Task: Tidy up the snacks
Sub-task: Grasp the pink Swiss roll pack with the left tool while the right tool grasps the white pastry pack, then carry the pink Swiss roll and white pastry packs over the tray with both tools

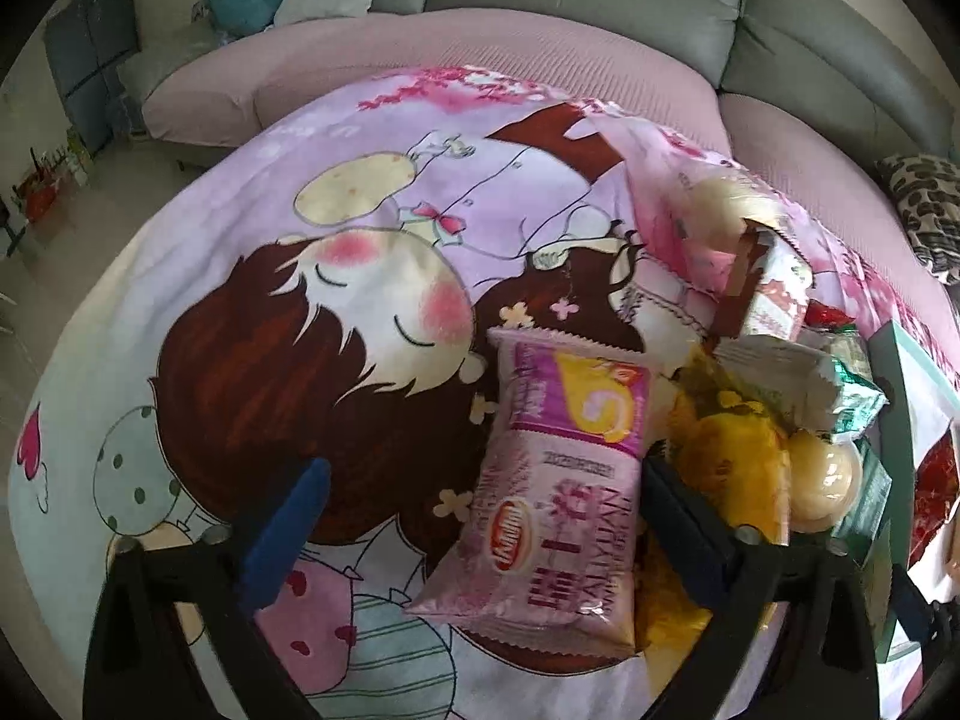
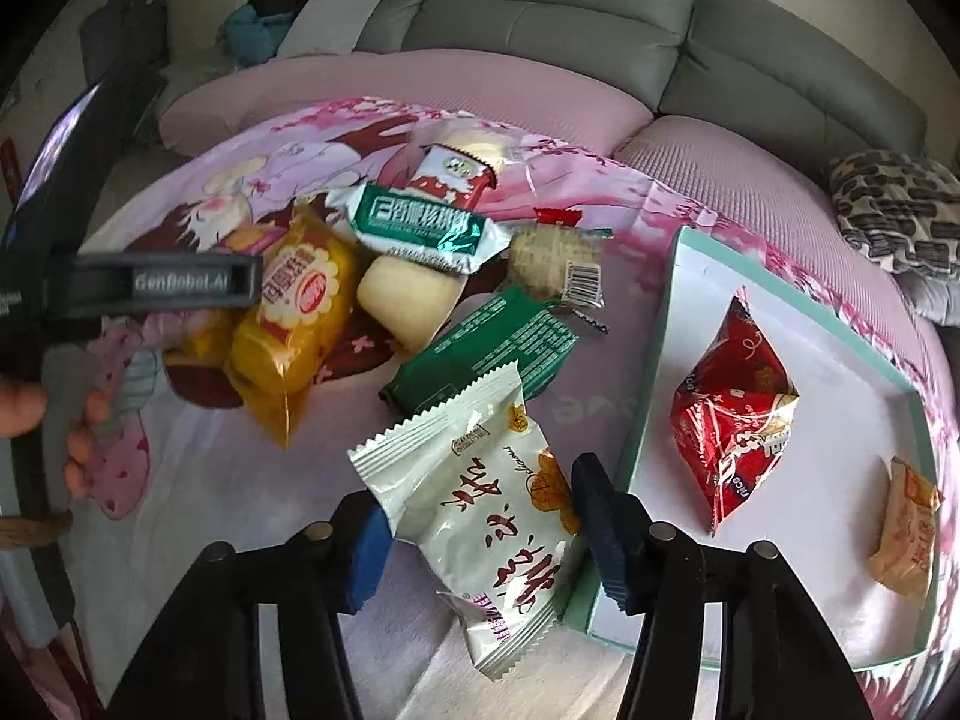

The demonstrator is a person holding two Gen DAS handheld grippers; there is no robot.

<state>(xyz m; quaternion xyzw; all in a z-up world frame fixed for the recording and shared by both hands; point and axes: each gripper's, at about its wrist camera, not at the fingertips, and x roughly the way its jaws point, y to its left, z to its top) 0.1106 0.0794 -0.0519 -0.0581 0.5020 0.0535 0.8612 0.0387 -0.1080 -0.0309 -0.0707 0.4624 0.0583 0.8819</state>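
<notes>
Setting: a cartoon-print cloth (image 1: 360,276) in pink and purple, spread over a pink cushion (image 2: 420,90), with a grey sofa (image 2: 540,18) behind it.
Left gripper (image 1: 480,516): jaws wide. A pink swiss-roll packet (image 1: 558,492) lies between the blue fingers. The left finger (image 1: 288,516) stands clear of it; the right finger sits at the packet's edge, and I cannot tell whether it touches.
Right gripper (image 2: 480,534): jaws partly closed around a white pastry packet (image 2: 480,516) with red lettering. The blue pads sit at its two sides; I cannot tell whether they press on it.
Snack pile: in the right wrist view, on the cloth to the left of the tray. It holds a yellow packet of biscuits (image 2: 294,312), a green-and-white walnut cake packet (image 2: 420,228), a dark green packet (image 2: 480,348), a clear-wrapped pale bun (image 2: 408,294), a round straw-coloured snack (image 2: 552,258) and a red-and-white packet (image 2: 450,177).
Tray (image 2: 678,276): a shallow white box with a mint-green rim, to the right of the pile.
Inside the tray: a red foil packet (image 2: 732,402) near the middle, and a small orange packet (image 2: 906,528) at the near right corner, well apart.
Person: a hand (image 2: 54,420) at the left edge of the right wrist view holds the handle of the left gripper.
</notes>
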